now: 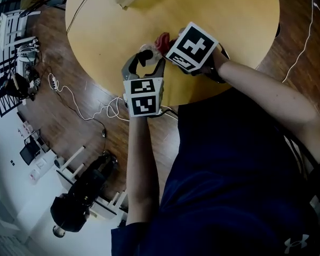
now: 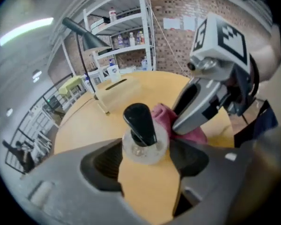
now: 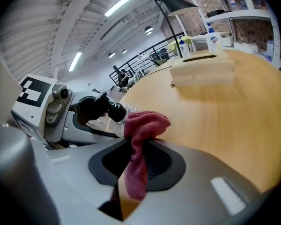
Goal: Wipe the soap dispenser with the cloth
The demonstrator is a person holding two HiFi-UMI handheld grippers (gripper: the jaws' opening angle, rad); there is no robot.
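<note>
Okay, both grippers are up near the edge of the round wooden surface (image 1: 229, 15), close to the person. L gripper (image 2: 147, 161) is clamped round the soap dispenser (image 2: 140, 135), which has a clear body and black pump head, w/ a pad on each side of it. Can't tell if its base sits on the surface. R gripper (image 3: 138, 161) is pinching the red cloth (image 3: 146, 124). One end hangs down btwn the jaws, the other is bunched at the tips, touching the dispenser's side just under the pump. Further back sits a pale wooden box (image 3: 203, 69), well apart. Shelving (image 2: 126, 36) w/ bottles stands beyond the surface.
</note>
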